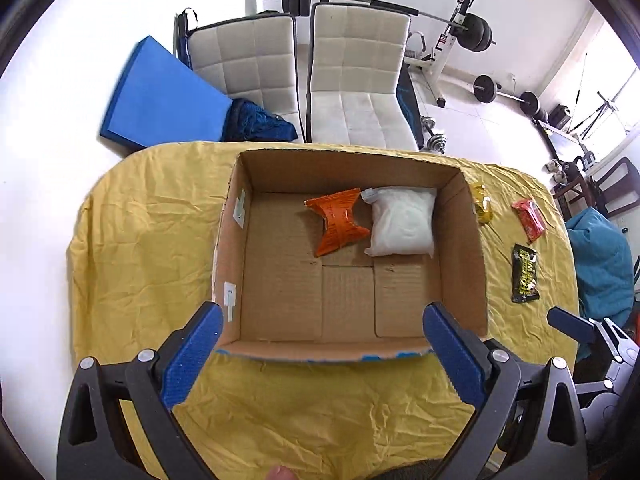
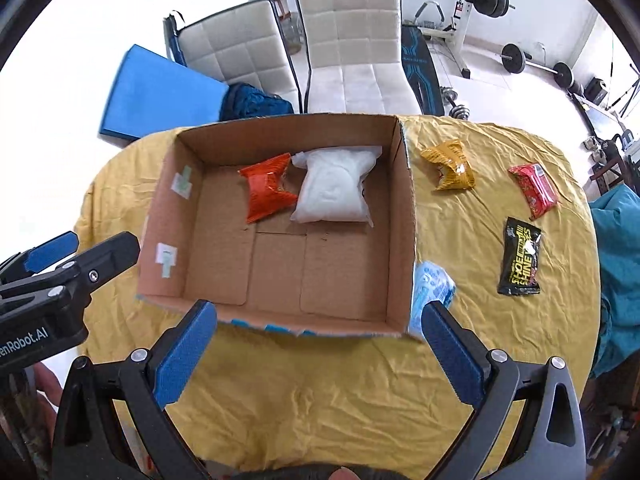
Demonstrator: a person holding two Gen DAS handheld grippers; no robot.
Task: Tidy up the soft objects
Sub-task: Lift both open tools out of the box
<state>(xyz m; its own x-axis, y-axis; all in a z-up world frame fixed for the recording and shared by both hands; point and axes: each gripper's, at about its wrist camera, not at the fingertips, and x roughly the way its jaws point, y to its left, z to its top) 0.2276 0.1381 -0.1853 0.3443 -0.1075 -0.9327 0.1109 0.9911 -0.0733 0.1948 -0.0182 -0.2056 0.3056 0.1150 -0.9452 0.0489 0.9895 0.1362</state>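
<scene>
An open cardboard box [image 1: 464, 240] [image 2: 404, 216] stands on a yellow-covered table. Inside at the back lie an orange packet [image 1: 338, 222] [image 2: 268, 192] and a white soft bag [image 1: 402, 222] [image 2: 332, 192]. To the right of the box lie a yellow packet [image 1: 482, 202] [image 2: 450, 166], a red packet [image 1: 530, 218] [image 2: 534, 188], a black packet [image 1: 525, 274] [image 2: 519, 258] and a light blue packet [image 2: 432, 288] against the box's right wall. My left gripper [image 1: 324, 344] is open and empty at the box's near edge. My right gripper [image 2: 320, 344] is open and empty, near the box's front right corner.
Two white chairs [image 1: 360, 80] stand behind the table. A blue mat [image 1: 160, 96] leans at the back left. Gym weights [image 1: 476, 32] fill the back right. A teal cushion [image 1: 600, 264] sits past the table's right edge.
</scene>
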